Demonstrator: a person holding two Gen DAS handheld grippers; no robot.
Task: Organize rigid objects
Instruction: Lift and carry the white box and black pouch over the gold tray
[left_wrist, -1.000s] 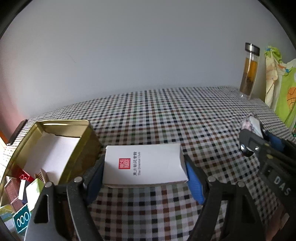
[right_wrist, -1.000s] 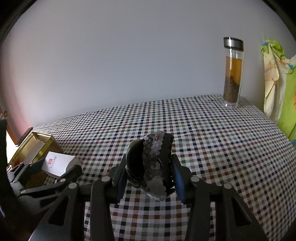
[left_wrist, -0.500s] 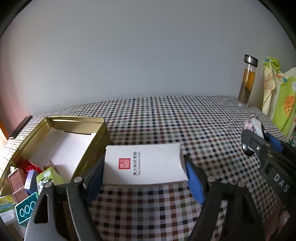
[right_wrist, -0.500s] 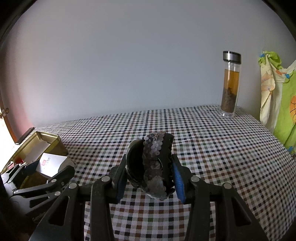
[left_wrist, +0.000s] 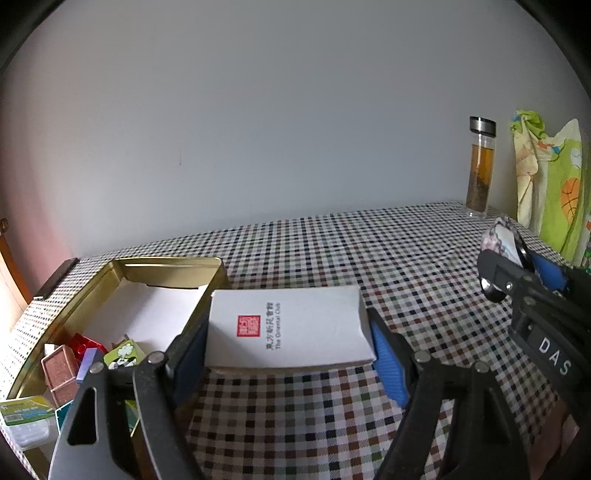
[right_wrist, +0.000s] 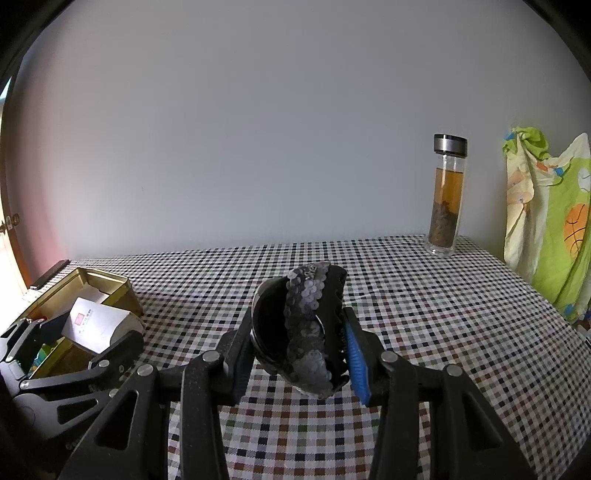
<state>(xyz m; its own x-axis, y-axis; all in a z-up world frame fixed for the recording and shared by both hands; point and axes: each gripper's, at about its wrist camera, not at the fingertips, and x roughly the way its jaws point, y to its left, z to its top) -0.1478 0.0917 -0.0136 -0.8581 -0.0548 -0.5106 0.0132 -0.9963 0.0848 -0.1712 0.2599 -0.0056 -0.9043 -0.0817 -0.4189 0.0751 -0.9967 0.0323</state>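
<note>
My left gripper is shut on a white box with a red seal and holds it above the checked tablecloth, just right of an open gold tin. The tin holds a white liner and several small colourful blocks. My right gripper is shut on a black sequined round case and holds it above the table. In the right wrist view the left gripper, white box and tin are at the left. The right gripper shows at the right of the left wrist view.
A glass bottle of amber tea with a metal cap stands at the table's back right by the wall. A green and yellow cloth hangs at the right edge. The checked tablecloth covers the table.
Both grippers have tilted up and lifted a little, so more wall shows. The white box has come nearer the tin's right wall. Both grips are unchanged.
</note>
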